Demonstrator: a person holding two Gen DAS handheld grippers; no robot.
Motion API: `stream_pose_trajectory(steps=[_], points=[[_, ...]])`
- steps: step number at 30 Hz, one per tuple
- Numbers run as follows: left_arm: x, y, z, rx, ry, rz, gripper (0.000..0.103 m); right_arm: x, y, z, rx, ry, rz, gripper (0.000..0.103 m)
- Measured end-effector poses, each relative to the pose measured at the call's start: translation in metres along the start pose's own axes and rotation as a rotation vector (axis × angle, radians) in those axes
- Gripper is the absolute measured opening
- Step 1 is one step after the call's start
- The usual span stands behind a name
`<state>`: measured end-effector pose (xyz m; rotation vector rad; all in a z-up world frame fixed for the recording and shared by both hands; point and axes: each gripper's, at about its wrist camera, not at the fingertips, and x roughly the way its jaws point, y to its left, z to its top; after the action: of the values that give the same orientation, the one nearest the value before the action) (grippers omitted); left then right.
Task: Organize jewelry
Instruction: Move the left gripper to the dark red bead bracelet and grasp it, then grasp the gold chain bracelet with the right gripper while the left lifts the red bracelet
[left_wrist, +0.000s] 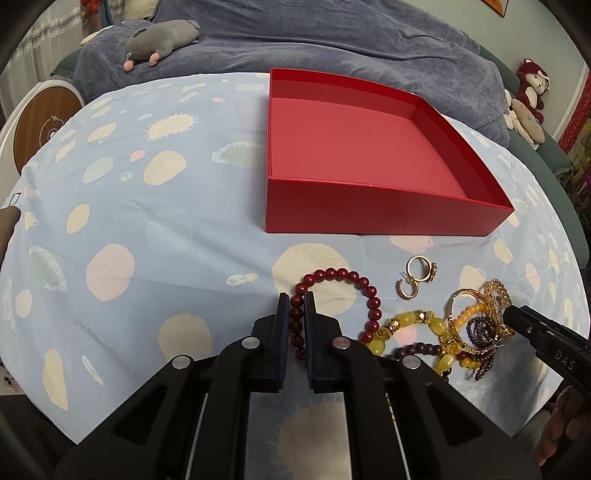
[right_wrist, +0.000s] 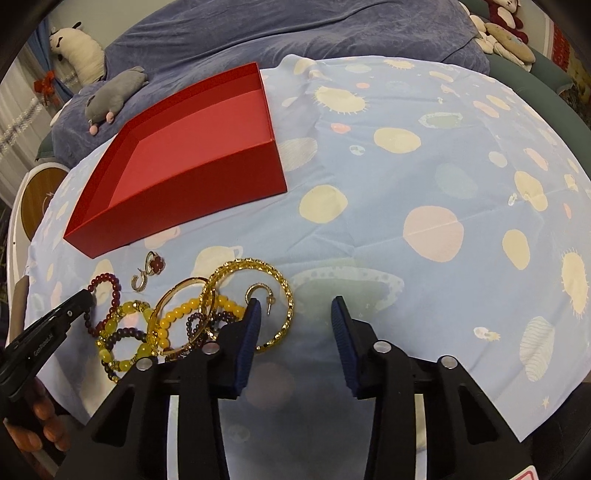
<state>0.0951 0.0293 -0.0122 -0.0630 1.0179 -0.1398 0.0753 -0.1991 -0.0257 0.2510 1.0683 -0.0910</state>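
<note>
Soft, even indoor light fell across the patterned tabletop, casting faint shadows. Strong fisheye distortion bent both views toward dark vignetted corners; the red box showed mild sheen, edges slightly blurred.

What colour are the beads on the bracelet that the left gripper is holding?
Dark red, glossy round beads. The bracelet shows best in the left wrist view, pinched in the left gripper.

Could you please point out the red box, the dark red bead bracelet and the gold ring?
red box (left_wrist: 369, 210), left wrist view, near outer wall.
dark red bead bracelet (left_wrist: 341, 273), left wrist view, top beads.
gold ring (left_wrist: 419, 266), left wrist view, its band.
</note>
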Motion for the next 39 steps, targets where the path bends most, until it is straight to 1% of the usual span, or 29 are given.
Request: stream_pose_trajectory(steps=[3,4,7,8,10,18,27,31,33,36,39], points=[[0.002,0.0,-0.001,-0.003,0.008,0.003,0.008,0.0,0.001,-0.001,-0.012,0.0,-0.004,0.032],[0.002,0.001,-0.001,-0.004,0.008,0.002,0.008,0.0,0.002,0.0,-0.014,0.002,-0.006,0.029],[0.002,0.001,0.0,-0.006,0.011,0.0,0.008,0.002,0.003,0.001,-0.024,0.01,-0.008,0.009],[0.002,0.001,0.0,-0.008,0.013,-0.002,0.008,0.002,0.004,0.002,-0.026,0.012,-0.01,0.005],[0.0,0.002,0.001,-0.014,0.019,-0.009,0.008,0.001,0.003,0.003,-0.017,0.02,0.006,0.004],[-0.022,0.0,0.008,-0.013,-0.019,-0.035,0.007,-0.028,0.006,0.01,-0.017,-0.04,0.043,0.004],[-0.061,-0.015,0.027,0.023,-0.073,-0.097,0.007,-0.065,0.014,0.031,-0.043,-0.115,0.098,0.004],[-0.075,-0.022,0.046,0.048,-0.099,-0.125,0.007,-0.069,0.02,0.046,-0.064,-0.126,0.123,0.004],[-0.078,-0.025,0.06,0.062,-0.111,-0.138,0.007,-0.066,0.024,0.059,-0.075,-0.125,0.134,0.004],[-0.077,-0.031,0.087,0.087,-0.13,-0.155,0.007,-0.059,0.033,0.082,-0.1,-0.131,0.139,0.004],[-0.068,-0.036,0.119,0.104,-0.146,-0.172,0.008,-0.044,0.041,0.113,-0.115,-0.126,0.148,0.004]])
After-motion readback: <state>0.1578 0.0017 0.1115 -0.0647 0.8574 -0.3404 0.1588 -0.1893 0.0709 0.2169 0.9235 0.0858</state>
